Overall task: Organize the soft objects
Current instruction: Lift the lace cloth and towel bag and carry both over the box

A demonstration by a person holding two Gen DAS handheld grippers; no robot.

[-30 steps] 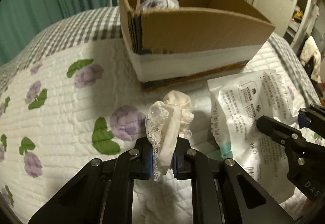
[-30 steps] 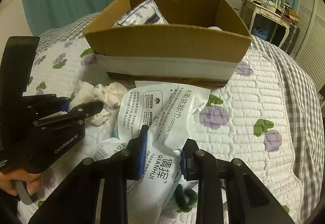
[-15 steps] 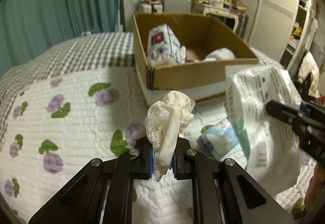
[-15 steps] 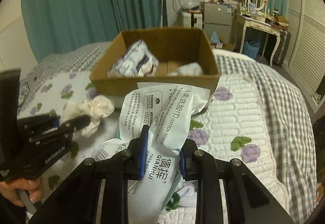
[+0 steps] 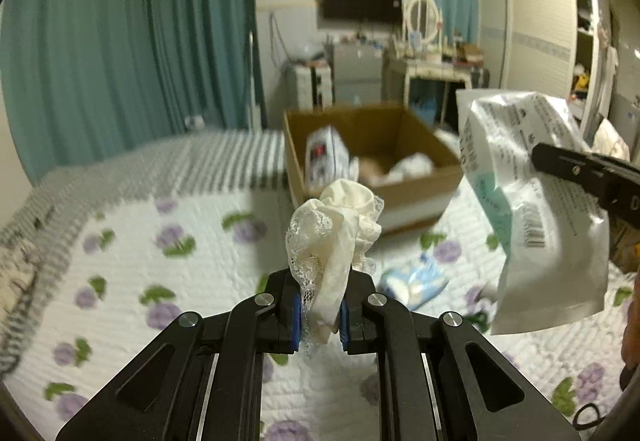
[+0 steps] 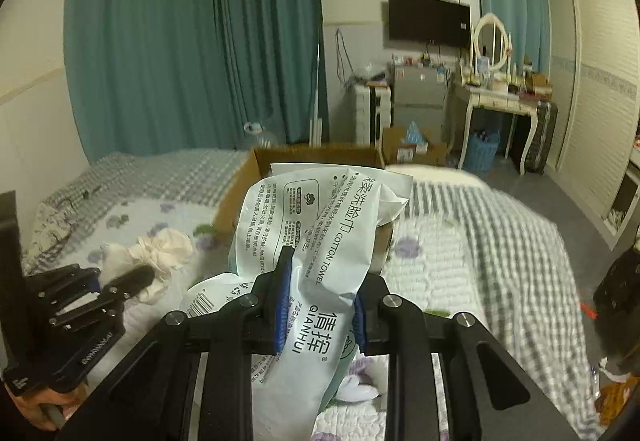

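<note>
Cream lace-trimmed cloth point(image 5: 334, 241) sits bunched in your left gripper point(image 5: 320, 315), whose blue pads are pinched tight on its lower folds while it is held above the quilted bed point(image 5: 120, 261), near the middle. Past it, toward the bed's far edge, the cardboard box point(image 5: 374, 155) stands open with a few soft packs inside. A small blue-and-white pack point(image 5: 414, 279) lies on the quilt just right of the cloth. To the right, your right gripper point(image 6: 320, 305) is clamped on the white cotton towel packet point(image 6: 320, 241), lifted clear of the quilt in front of the box.
</note>
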